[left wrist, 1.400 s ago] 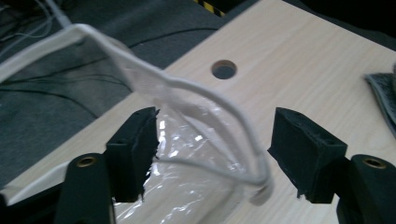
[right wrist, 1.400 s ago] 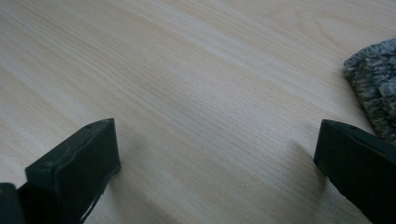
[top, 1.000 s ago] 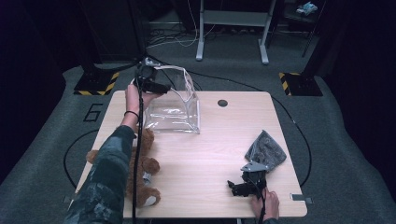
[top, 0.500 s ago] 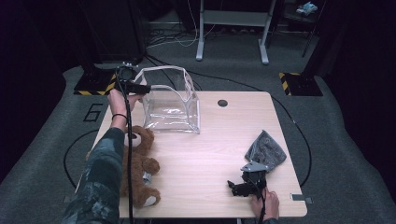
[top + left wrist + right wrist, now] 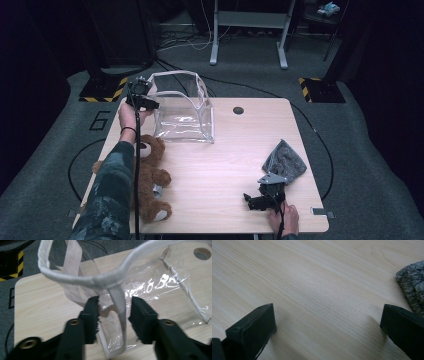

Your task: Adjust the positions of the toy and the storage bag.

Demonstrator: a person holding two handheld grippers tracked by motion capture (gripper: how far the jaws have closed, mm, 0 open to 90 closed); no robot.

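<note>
- In the high view, we are holding the left gripper (image 5: 150, 103) in the upper left of the frame, at the left edge of the clear bag (image 5: 182, 120), which is standing open near the far left part of the table (image 5: 240, 150). Our sleeved forearm is running up from the bottom left, passing over a brown teddy bear (image 5: 150, 175) that is lying on its back by the left edge.
- Lower right in the same view, we are resting the right gripper (image 5: 255, 201) on the wood, with a grey cloth (image 5: 285, 161) lying just beyond it.
- In the left gripper view, the jaws have just been closing, and the bag's white trimmed edge (image 5: 120, 307) is running down between them at the centre of the frame. A sliver of space is showing on each side of the strip, so the pads are not pressing on it yet. The bag's rim is looping across the top of the frame.
- In the right gripper view, the jaws are standing wide apart at the lower left and lower right corners, with bare table (image 5: 317, 290) between them and nothing held. The grey cloth (image 5: 412, 285) is peeking in at the right edge.
</note>
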